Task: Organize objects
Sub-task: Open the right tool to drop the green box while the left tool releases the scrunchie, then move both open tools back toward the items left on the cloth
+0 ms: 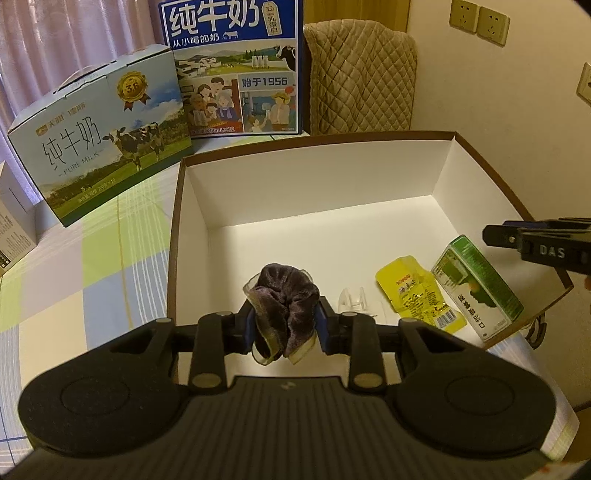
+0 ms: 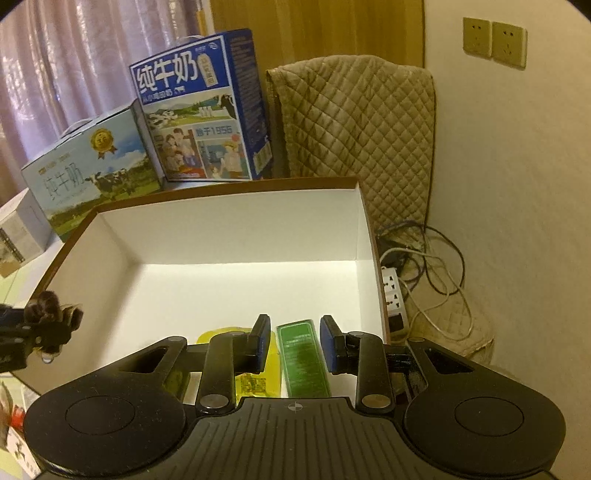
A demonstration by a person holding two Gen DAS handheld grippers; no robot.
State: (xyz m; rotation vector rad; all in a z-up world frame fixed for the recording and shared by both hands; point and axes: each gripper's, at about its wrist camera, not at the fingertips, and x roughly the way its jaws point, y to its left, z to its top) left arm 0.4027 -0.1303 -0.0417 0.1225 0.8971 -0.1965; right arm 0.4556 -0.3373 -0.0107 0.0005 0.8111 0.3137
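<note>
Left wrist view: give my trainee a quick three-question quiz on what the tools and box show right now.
1. True or false: the left tool grips a dark scrunchie.
2. Which item lies directly below the open right tool: A green carton, B yellow pouch, C milk case?
3. Fill in: the scrunchie hangs over the white ____.

Key: 1 true; 2 A; 3 box.

Ahead of my tongs: cream wall (image 2: pixel 517 166) with paired sockets (image 2: pixel 495 41); quilted beige cover (image 2: pixel 362 136) over furniture; pinkish curtains (image 1: pixel 74 33) ahead-left; checked tablecloth (image 1: pixel 92 277); power strip (image 2: pixel 394 295) and cables, lower right.
</note>
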